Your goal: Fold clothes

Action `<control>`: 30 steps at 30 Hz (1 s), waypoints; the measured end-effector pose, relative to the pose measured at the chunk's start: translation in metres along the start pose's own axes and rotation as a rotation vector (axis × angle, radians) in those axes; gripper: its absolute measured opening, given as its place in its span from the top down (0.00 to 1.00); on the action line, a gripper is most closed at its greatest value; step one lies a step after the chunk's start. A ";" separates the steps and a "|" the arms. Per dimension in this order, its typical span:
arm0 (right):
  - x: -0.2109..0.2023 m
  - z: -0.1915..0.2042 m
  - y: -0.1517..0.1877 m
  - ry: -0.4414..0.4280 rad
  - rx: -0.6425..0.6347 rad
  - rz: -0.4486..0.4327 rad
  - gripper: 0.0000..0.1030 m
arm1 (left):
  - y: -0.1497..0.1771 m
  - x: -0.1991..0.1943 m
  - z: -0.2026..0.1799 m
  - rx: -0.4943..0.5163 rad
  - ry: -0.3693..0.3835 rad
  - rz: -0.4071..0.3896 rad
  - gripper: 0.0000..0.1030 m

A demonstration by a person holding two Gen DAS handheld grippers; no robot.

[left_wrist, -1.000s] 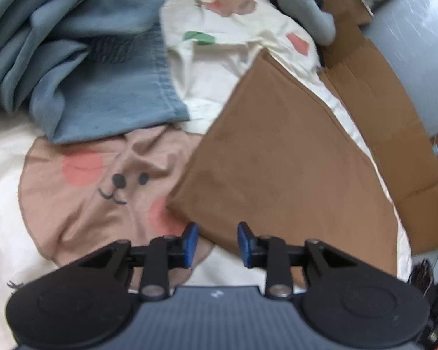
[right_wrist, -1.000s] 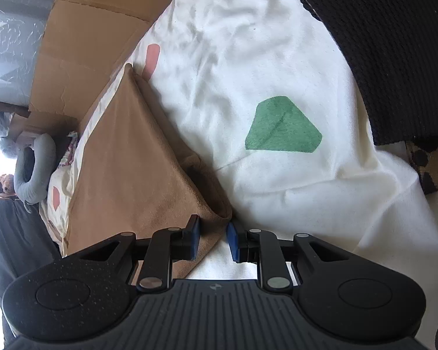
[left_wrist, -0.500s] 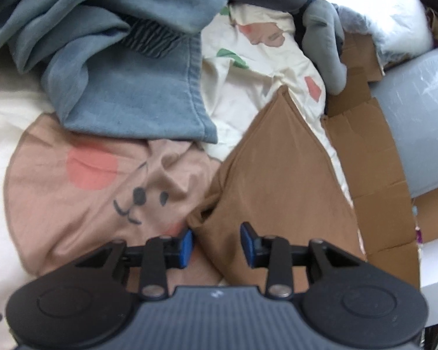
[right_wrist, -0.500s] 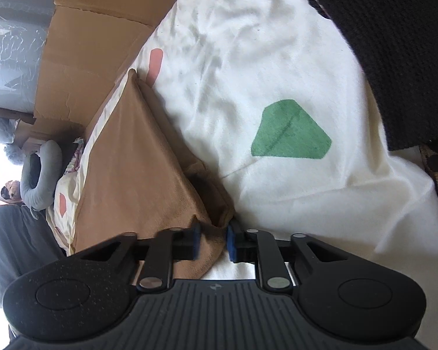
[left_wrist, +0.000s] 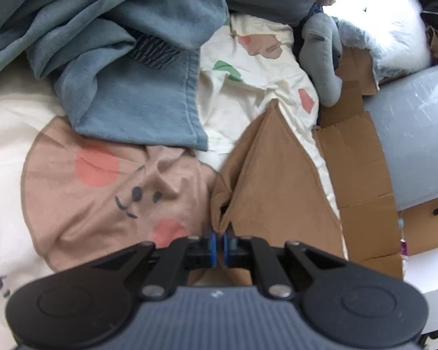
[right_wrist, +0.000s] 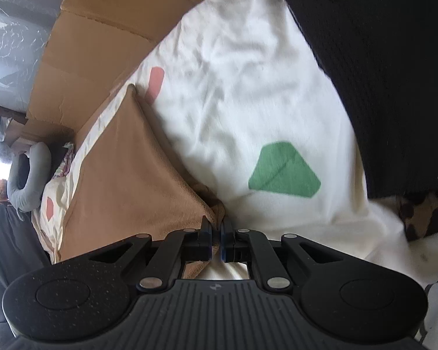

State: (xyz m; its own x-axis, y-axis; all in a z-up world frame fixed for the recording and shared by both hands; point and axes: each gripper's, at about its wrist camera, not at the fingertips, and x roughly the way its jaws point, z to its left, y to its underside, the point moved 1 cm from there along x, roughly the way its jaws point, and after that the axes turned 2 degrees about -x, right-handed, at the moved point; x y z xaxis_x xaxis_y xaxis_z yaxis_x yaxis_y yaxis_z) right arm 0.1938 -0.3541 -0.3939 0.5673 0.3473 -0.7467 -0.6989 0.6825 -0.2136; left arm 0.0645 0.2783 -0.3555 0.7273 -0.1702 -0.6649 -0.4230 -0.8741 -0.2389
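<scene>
Right now your left tongs [left_wrist: 218, 248] are pinched tight on the near corner of the brown cloth [left_wrist: 277, 186], the blue pads [left_wrist: 213, 247] pressed together with a bunched fold of fabric rising from between them. Your right tongs [right_wrist: 216, 243] are likewise clamped on another corner of that brown cloth [right_wrist: 131, 180], a small nub of fabric caught between the pads.

You have the cloth lying flat on the bed, on a cream bedsheet [right_wrist: 248, 93] printed with green and coral shapes and a round bear face [left_wrist: 108, 192]. From the left wrist, the cloth stretches away to a pointed far corner, with flattened cardboard [left_wrist: 356, 175] just beside its right edge. A heap of blue-grey garments [left_wrist: 116, 67] sits beyond the bear face, its hem close to the cloth's left side but apart from it. A grey plush toy [left_wrist: 321, 58] leans at the far end by the cardboard.

From the right wrist, you see a black knitted fabric [right_wrist: 379, 73] covering the sheet's upper right.
</scene>
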 end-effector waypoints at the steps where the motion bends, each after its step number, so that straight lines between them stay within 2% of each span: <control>1: -0.002 0.001 -0.003 0.001 -0.001 -0.005 0.97 | 0.000 -0.002 -0.001 -0.005 0.004 0.003 0.96; 7: -0.014 0.005 -0.013 0.011 0.001 -0.027 0.97 | 0.007 -0.008 -0.004 -0.023 0.015 0.031 0.96; 11: -0.010 0.001 -0.009 0.045 -0.004 0.004 0.97 | 0.011 -0.001 0.004 -0.017 -0.004 0.045 0.96; 14: -0.003 0.009 -0.005 0.112 -0.067 0.043 0.93 | 0.010 0.007 0.011 -0.001 0.003 0.052 0.95; 18: -0.012 0.023 -0.002 0.145 -0.130 0.028 0.91 | 0.012 0.012 0.015 0.040 0.036 0.047 0.93; 21: -0.020 0.031 0.001 0.181 -0.151 0.018 0.87 | 0.016 0.014 0.021 0.035 0.052 0.038 0.83; 23: -0.026 0.039 0.003 0.206 -0.177 0.013 0.87 | 0.018 0.015 0.026 0.031 0.063 0.032 0.62; 25: -0.033 0.049 0.004 0.229 -0.216 -0.002 0.87 | 0.020 0.017 0.030 0.022 0.084 0.027 0.57; 30: -0.048 0.079 0.000 0.265 -0.322 -0.036 0.87 | 0.024 0.024 0.041 -0.025 0.143 0.016 0.57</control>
State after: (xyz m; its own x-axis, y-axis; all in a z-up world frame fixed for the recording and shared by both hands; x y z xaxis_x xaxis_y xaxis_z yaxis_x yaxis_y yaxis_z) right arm 0.2013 -0.3195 -0.3085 0.4917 0.1209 -0.8623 -0.8050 0.4406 -0.3972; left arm 0.0499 0.2720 -0.4061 0.7908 -0.2458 -0.5605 -0.4231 -0.8813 -0.2105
